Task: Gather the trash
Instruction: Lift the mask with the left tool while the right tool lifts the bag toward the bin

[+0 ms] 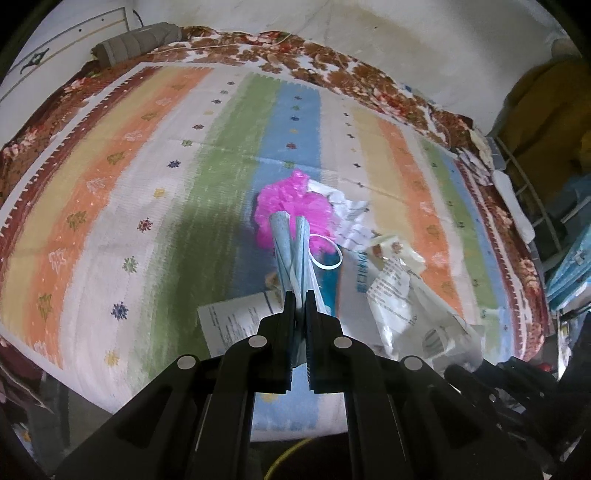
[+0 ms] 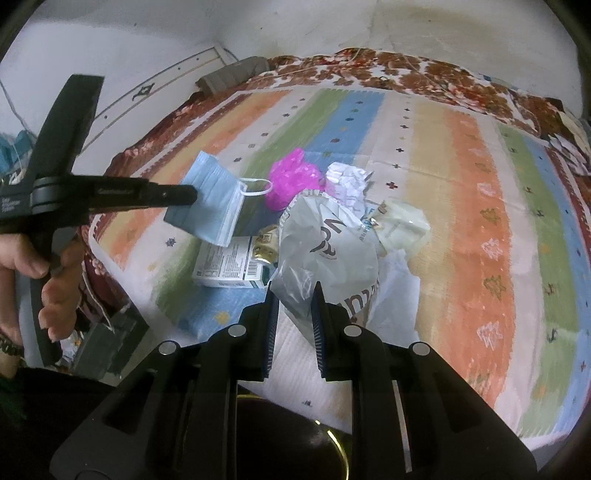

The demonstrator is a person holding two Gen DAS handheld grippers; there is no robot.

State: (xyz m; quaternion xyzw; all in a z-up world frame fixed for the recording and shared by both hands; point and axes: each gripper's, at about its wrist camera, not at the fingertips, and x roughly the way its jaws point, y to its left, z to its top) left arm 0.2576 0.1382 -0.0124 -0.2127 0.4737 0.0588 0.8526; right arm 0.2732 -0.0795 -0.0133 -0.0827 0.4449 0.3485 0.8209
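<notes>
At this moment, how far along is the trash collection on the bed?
Early. In hand: the left gripper is shut on a blue face mask, lifted above the striped bedspread; the right gripper pinches a grey plastic bag. Left on the bed: a pink plastic wad, crumpled paper, a medicine box and a pale wrapper. Nothing visibly binned.

Striped multicolour woven bedspread (image 1: pixel 147 177) fills centre frame; grey rolled cloth bundle (image 1: pixel 136 42) upper left; white wall (image 2: pixel 295 26) behind.
</notes>
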